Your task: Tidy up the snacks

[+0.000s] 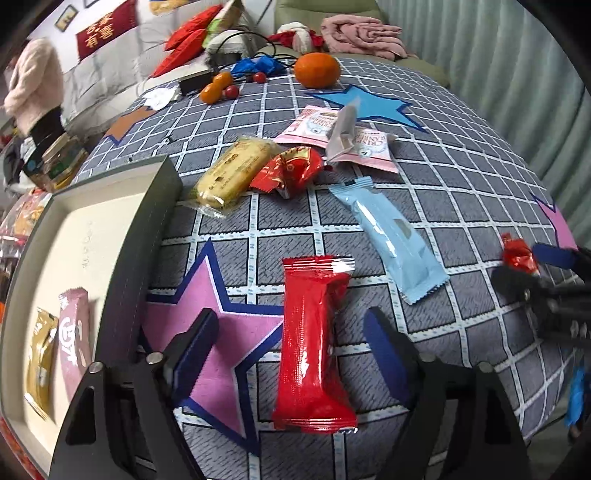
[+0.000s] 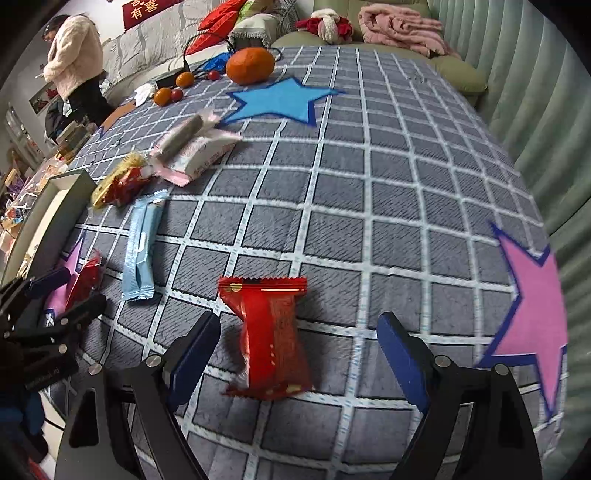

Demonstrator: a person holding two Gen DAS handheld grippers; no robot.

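Nearest, left gripper (image 1: 291, 343): jaws apart, straddling a long glossy red wrapper (image 1: 314, 343) lying on the cloth at lower centre of the left wrist view. Right gripper (image 2: 299, 350): jaws apart around a shorter crinkled red packet (image 2: 271, 336), not clamped. Surface: grey quilted tablecloth (image 2: 388, 192), white grid, appliqué stars. Left edge: cream tray (image 1: 92, 229) holding two packets. Mid-frame: pale blue sachet (image 1: 391, 236), yellow biscuit pack (image 1: 232, 170), pink pouches (image 1: 369, 147). Upper centre: orange (image 1: 317, 69). Beyond: sofa, pink blanket (image 1: 360, 35).
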